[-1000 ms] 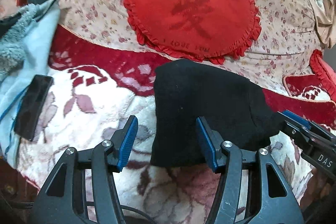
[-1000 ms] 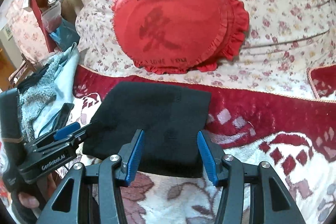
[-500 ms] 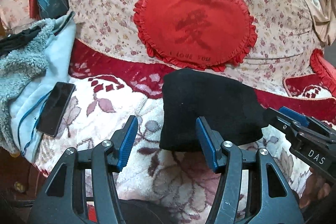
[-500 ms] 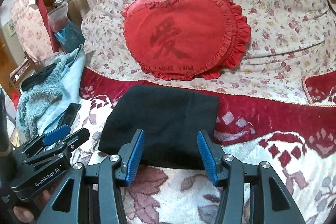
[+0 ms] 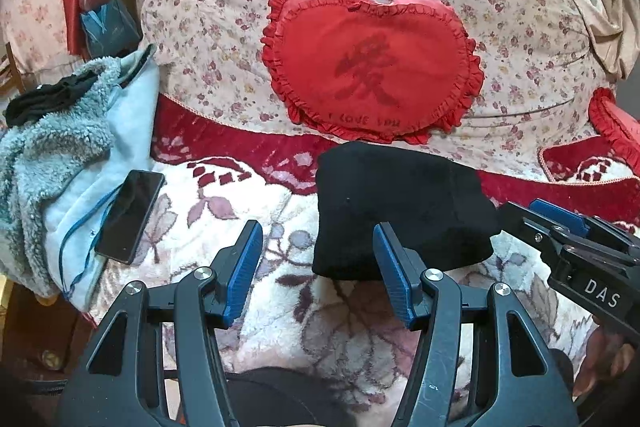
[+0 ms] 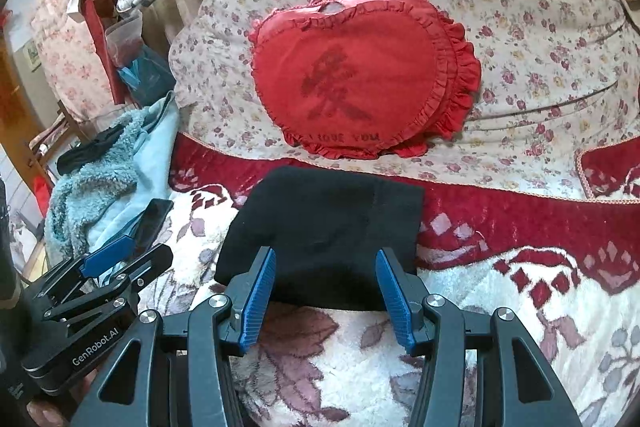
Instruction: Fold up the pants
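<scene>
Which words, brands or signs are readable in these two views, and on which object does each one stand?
"I LOVE YOU": along the lower edge of the red heart-shaped frilled cushion.
A large dark Chinese character, too faded to read: middle of that cushion.
"DAS": on the right gripper body, left wrist view.
"GenRobot.AI": on the left gripper body, right wrist view.
Small print below it: too blurred.

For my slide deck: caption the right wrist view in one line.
Open right hand-held gripper poised over folded black pants on a floral blanket, heart-shaped red cushion behind.
</scene>
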Motion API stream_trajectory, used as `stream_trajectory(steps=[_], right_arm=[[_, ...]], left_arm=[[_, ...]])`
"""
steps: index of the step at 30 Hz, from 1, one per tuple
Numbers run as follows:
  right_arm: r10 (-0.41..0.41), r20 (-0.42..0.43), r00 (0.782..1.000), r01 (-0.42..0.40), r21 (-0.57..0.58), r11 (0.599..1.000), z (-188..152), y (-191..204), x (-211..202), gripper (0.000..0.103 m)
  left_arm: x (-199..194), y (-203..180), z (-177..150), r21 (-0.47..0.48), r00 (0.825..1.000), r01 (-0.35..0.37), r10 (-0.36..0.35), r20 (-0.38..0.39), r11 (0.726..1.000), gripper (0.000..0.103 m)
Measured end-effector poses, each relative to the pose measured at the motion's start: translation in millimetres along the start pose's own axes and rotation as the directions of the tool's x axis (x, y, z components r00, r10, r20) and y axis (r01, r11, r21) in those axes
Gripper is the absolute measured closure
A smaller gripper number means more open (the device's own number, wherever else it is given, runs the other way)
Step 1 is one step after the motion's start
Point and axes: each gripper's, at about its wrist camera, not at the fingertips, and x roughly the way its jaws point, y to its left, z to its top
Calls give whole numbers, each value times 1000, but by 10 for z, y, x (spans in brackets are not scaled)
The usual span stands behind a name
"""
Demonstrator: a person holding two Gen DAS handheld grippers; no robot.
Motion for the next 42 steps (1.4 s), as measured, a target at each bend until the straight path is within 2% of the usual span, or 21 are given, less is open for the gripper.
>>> stream_trajectory(steps=[10, 42], right_arm=[[5, -2, 1000, -5, -1, 1000, -23, -11, -37, 53], [8, -37, 999, -8, -15, 1000, -52, 35, 63, 53]], left_arm=[[-84, -25, -48, 5, 1000, 23, -23, 10, 1000, 46], [-17, -48, -101, 27, 1000, 11, -12, 11, 1000, 46]])
